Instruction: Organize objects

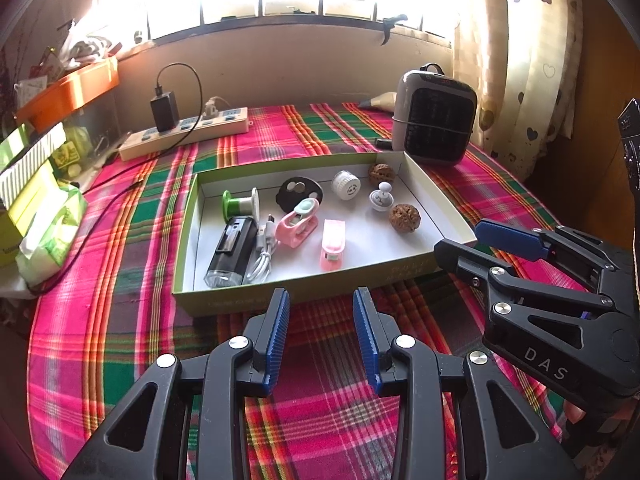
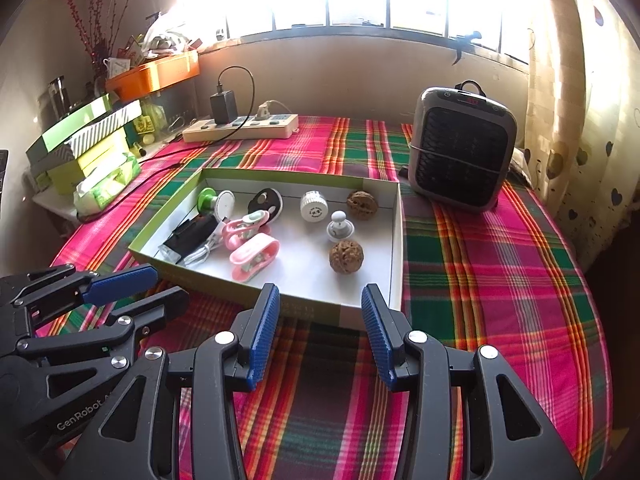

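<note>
lower left of the left wrist view, my left jaws (image 1: 322,312) gape on nothing. centre frame, the box (image 1: 304,292) holds everything, flashlight (image 1: 232,250) to walnut (image 1: 405,218), gathered so nothing strays. right jaws (image 2: 316,308) hang parted, empty too.

One green box lid (image 1: 304,292) holds two walnuts (image 1: 405,218), two pink clips (image 1: 333,244), one green spool (image 1: 239,203), one white cable (image 1: 262,256), one black flashlight (image 1: 232,252). Two hand-held grippers (image 1: 321,334); one heater (image 1: 434,118); one power strip (image 1: 188,134).
</note>
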A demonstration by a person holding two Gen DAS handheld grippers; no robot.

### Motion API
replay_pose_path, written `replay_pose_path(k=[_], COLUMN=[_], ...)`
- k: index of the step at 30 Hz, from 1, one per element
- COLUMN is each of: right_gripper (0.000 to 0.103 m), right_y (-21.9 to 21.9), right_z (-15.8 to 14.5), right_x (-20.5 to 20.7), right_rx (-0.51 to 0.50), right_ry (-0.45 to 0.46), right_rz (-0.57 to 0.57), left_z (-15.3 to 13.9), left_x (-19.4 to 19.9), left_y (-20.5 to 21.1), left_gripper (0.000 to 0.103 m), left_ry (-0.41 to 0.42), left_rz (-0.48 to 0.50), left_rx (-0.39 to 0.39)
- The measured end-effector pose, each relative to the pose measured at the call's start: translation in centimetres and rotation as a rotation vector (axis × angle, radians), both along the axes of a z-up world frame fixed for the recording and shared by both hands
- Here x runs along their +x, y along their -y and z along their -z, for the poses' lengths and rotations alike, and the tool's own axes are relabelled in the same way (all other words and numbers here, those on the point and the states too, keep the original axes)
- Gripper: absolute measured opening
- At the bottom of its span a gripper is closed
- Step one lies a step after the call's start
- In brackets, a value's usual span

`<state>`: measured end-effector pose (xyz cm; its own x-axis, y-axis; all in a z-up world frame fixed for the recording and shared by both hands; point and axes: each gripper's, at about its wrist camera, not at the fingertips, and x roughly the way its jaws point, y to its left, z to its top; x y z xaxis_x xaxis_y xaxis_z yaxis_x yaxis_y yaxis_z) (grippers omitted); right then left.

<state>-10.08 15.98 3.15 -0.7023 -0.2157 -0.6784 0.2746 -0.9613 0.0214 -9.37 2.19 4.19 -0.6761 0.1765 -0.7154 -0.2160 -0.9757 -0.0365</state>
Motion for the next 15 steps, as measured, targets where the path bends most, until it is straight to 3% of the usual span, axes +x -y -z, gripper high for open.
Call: replay_pose_path(k=[15], right_gripper=[0.045], right_y=[0.0], right_z=[2.2], right_x=[2.7], right_rx=[0.005], right_ry=[0.064], right_rz=[0.033], left_z=[2.2], left_x=[2.7], left_y=[1.7], left_gripper=[0.032], left_ry=[0.040], left_rz=[-0.089], left_rx=[-0.023])
